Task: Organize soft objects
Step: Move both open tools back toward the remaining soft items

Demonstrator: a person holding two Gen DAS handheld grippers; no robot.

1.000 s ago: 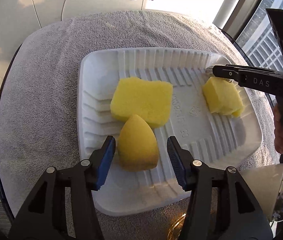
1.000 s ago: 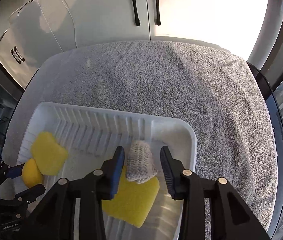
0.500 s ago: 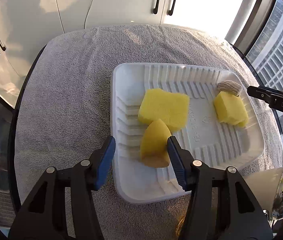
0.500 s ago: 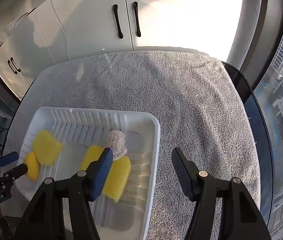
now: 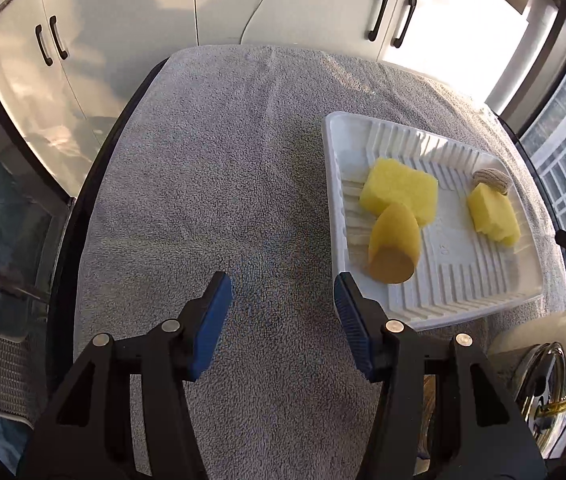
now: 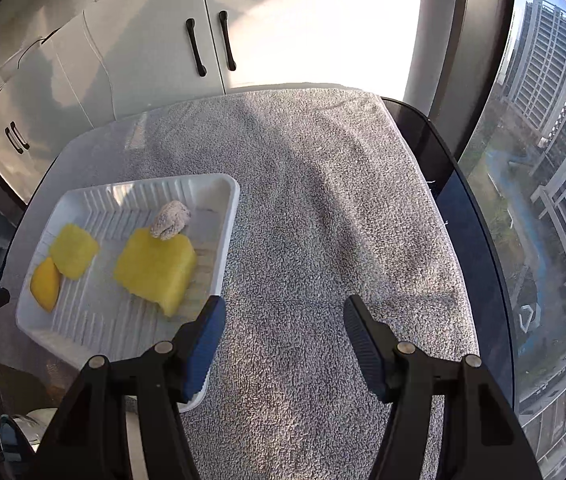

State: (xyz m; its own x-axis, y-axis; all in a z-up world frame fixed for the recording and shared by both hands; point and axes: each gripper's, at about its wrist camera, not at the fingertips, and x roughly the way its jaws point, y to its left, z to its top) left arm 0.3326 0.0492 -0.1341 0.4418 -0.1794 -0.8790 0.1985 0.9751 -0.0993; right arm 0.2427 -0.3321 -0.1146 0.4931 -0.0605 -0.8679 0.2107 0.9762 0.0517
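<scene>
Now that both grippers are off the tray: I see all four soft pieces lying inside the white foam tray (image 5: 403,312), none held.
Left gripper (image 5: 281,316): fingers spread with only towel between them; the teardrop sponge (image 5: 393,240) that sat between them a second ago now lies ahead and to the right of the right finger.
Right gripper (image 6: 283,334): its jaws have just been opening, nothing between them now; the knitted pouch (image 6: 170,220) rests on the far edge of the large yellow sponge (image 6: 155,268), ahead and left of my left finger.
Other sponge: small yellow block (image 5: 399,190) touches the teardrop.
Task reading: I judge sorting done, or nearly.
Edges: tray rim sits just beside each inner finger.
Open room: grey towel (image 6: 323,220) ahead is bare; table edge well apart.
</scene>
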